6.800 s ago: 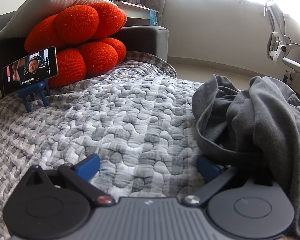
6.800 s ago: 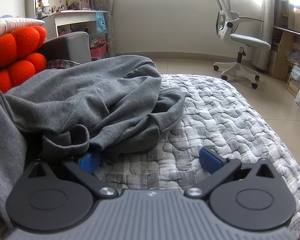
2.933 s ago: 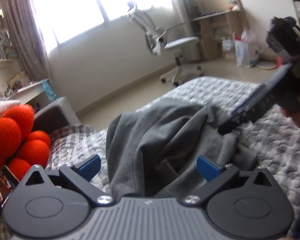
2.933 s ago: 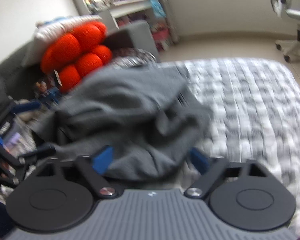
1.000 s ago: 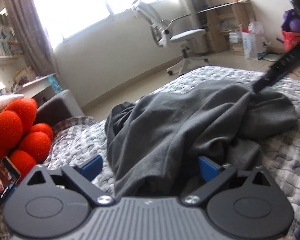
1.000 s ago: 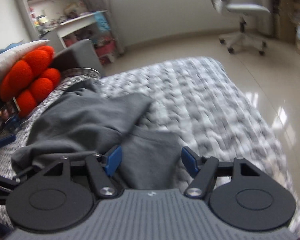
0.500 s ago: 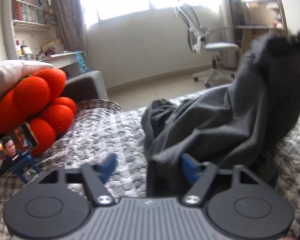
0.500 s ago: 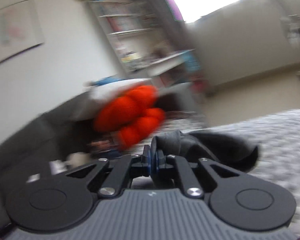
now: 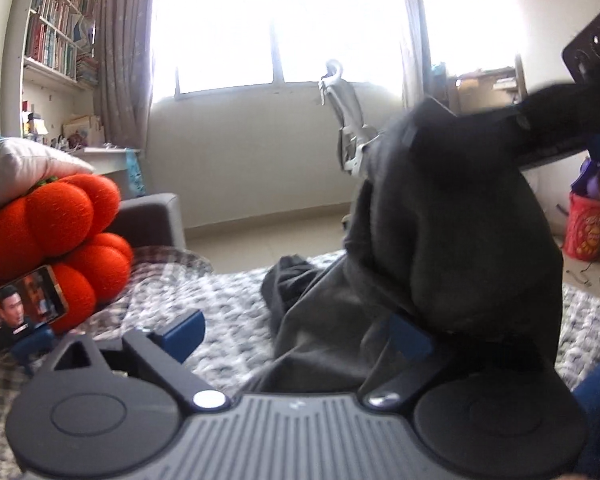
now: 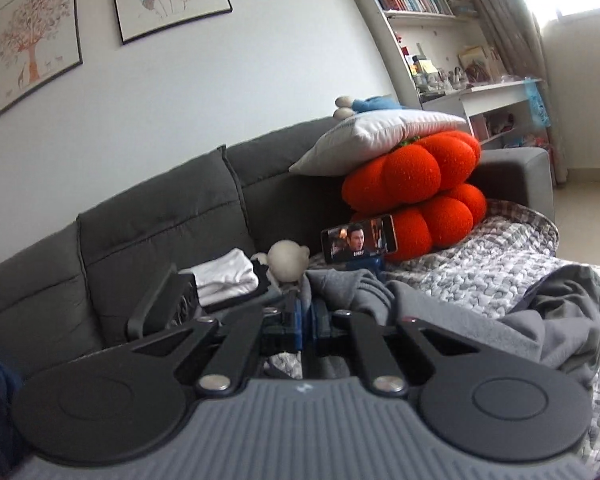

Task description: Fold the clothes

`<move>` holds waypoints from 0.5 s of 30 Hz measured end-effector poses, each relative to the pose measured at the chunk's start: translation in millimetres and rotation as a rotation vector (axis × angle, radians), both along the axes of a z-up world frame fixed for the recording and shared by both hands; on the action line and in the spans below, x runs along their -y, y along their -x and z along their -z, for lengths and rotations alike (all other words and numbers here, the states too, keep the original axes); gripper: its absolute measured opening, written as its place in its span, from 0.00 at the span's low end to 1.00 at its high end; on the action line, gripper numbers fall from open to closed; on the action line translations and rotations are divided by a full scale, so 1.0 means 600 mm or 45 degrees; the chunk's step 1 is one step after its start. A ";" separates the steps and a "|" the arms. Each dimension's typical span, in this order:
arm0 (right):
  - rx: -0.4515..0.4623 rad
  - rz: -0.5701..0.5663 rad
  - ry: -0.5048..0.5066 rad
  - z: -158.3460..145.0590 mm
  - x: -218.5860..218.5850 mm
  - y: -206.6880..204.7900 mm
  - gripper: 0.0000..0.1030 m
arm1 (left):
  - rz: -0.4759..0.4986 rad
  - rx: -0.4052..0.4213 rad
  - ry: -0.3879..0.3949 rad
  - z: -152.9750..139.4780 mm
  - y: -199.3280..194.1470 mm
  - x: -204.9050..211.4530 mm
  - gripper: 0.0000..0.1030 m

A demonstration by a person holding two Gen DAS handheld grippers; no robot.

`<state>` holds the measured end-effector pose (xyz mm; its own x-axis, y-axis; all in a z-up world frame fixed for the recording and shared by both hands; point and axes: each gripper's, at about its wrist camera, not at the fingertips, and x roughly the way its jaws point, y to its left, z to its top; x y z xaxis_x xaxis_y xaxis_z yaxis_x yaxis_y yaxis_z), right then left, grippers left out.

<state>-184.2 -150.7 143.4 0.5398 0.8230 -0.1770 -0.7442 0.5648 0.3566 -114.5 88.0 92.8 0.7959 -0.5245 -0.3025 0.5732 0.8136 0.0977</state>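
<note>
On the far left a phone leans on a small blue stand, its screen lit, with the orange knotted cushion just behind it and a white pillow resting on top. They sit against the grey sofa, where folded white clothes and a small cream plush toy lie beside the phone in the right wrist view. A grey-and-white quilt covers the seat.

The left gripper hangs low over the quilt with its blue pads spread wide and still parting; a fold of the dark grey sweatshirt lies between them, but the pads do not press on it.

The sweatshirt rises from the quilt in a steep drape toward the upper right, where the right gripper has it. That gripper's blue pads are clenched together on a bunched edge of the grey fabric, and the rest of the garment trails down to the quilt on its right side.

Behind the cloth stands a white office chair under the bright window, and a red bag sits on the floor at the far right.
</note>
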 end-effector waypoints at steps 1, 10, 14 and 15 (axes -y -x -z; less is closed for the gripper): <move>0.002 -0.007 -0.022 -0.003 0.005 0.000 0.08 | 0.002 0.004 0.006 0.000 -0.005 0.007 0.96; 0.083 0.071 0.029 -0.014 0.047 0.037 0.08 | 0.035 -0.020 -0.033 -0.004 -0.059 0.053 0.13; 0.097 0.223 0.129 -0.008 0.082 0.042 0.08 | -0.036 -0.034 -0.002 -0.016 -0.061 0.023 0.11; 0.099 0.264 0.170 -0.003 0.089 0.042 0.08 | -0.043 -0.032 -0.002 -0.019 -0.059 0.016 0.11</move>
